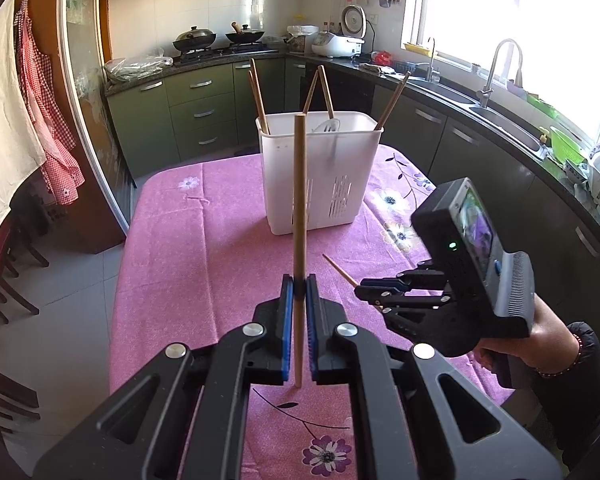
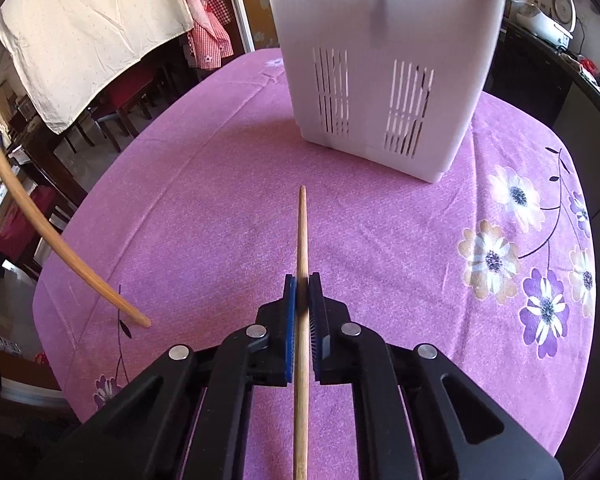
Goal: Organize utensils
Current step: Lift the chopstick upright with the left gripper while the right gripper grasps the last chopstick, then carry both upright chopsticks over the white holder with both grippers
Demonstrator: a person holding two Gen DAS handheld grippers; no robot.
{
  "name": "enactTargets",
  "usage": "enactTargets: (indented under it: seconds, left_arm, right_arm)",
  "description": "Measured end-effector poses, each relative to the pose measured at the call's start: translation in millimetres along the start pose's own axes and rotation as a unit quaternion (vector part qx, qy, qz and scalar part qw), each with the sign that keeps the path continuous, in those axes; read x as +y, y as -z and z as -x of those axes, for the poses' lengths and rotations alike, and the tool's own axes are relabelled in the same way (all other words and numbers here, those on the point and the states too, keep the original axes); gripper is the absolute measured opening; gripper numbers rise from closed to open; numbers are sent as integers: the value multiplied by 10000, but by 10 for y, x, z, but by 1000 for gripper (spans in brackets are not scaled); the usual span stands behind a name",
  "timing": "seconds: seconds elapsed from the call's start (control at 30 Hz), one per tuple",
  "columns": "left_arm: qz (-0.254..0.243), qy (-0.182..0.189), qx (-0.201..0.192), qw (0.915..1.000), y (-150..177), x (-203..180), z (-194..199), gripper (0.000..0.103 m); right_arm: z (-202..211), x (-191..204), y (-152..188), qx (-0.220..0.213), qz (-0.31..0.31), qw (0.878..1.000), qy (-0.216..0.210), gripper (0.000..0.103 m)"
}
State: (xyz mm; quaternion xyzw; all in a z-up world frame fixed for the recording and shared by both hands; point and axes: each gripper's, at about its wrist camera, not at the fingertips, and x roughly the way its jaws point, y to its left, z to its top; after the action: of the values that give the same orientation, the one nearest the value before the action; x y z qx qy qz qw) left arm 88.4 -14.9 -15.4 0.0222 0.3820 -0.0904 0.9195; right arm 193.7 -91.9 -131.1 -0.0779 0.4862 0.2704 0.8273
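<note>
**Inspector:** Your left gripper (image 1: pixel 297 292) is clenched on a wooden chopstick (image 1: pixel 299 216). The jaws grip it partway along its length, and it stands near upright in the left wrist view, its top crossing in front of the white utensil basket (image 1: pixel 320 200).

**Operator:** And the other side?

**Inspector:** Your right gripper (image 2: pixel 302 296) is likewise clenched, on a second chopstick (image 2: pixel 302 240). That one lies along the line of the jaws, its tapered tip pointing toward the basket and clear of it. In the left wrist view your right hand (image 1: pixel 540 340) holds that gripper just to the right, apart from the left one.

**Operator:** Where do the utensils stand?

**Inspector:** The basket sits upright on the bench, on a pink flowered cloth (image 2: pixel 220 200), toward its far end. Several wooden chopsticks (image 1: pixel 258 96) lean out of it at the corners, and a pale slotted utensil (image 1: pixel 328 125) shows just above the rim. Which compartment each occupies, I cannot tell. I see no utensil lying loose on the cloth in either view.
</note>
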Motion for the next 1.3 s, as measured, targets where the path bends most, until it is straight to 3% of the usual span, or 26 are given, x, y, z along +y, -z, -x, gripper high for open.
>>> enactTargets:
  seconds: [0.37, 0.5, 0.8, 1.3]
  left_arm:
    - [-68, -27, -4, 10000, 10, -14, 8, 6]
    - [-86, -43, -4, 10000, 15, -22, 12, 6]
    - [-193, -52, -8, 9998, 31, -45, 33, 6]
    - [-268, -33, -72, 9996, 3, -100, 106, 6]
  right_arm:
    - [1155, -90, 216, -1440, -191, 9893, -147, 7]
    - [1426, -126, 342, -1728, -192, 9846, -166, 7]
    - [1752, -104, 562, -2039, -260, 9784, -196, 7]
    - [1740, -105, 574, -2036, -252, 9786, -183, 7]
